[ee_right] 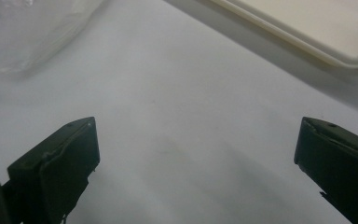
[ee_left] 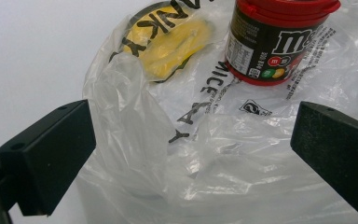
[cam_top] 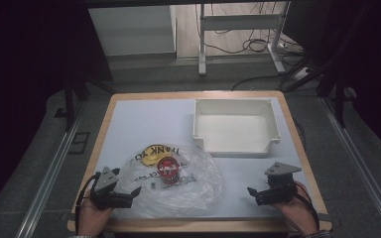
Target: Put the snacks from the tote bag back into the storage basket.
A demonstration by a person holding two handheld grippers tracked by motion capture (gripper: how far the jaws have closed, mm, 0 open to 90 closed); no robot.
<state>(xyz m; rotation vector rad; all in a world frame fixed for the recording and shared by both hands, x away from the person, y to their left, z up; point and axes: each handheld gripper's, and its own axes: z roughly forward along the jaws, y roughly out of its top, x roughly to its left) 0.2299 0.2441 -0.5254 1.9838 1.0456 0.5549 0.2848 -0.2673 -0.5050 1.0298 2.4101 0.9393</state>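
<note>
While both hand-held grippers gape — left hand-held gripper [ee_left: 193,154] straddles crinkled clear plastic bag [ee_left: 177,154].

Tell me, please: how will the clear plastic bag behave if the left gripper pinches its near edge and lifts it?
The plastic bag is thin and crumpled, so it will likely sag and stretch rather than lift flat. The red-lidded candy jar stands on or in it, probably weighing that end down, and may tip. The left gripper is open around a fold; the glossy film might slip.

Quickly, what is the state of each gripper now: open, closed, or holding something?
Left gripper: open, jaws on either side of the crumpled clear plastic bag, not clamped.
Right gripper: open, holding nothing.
</note>
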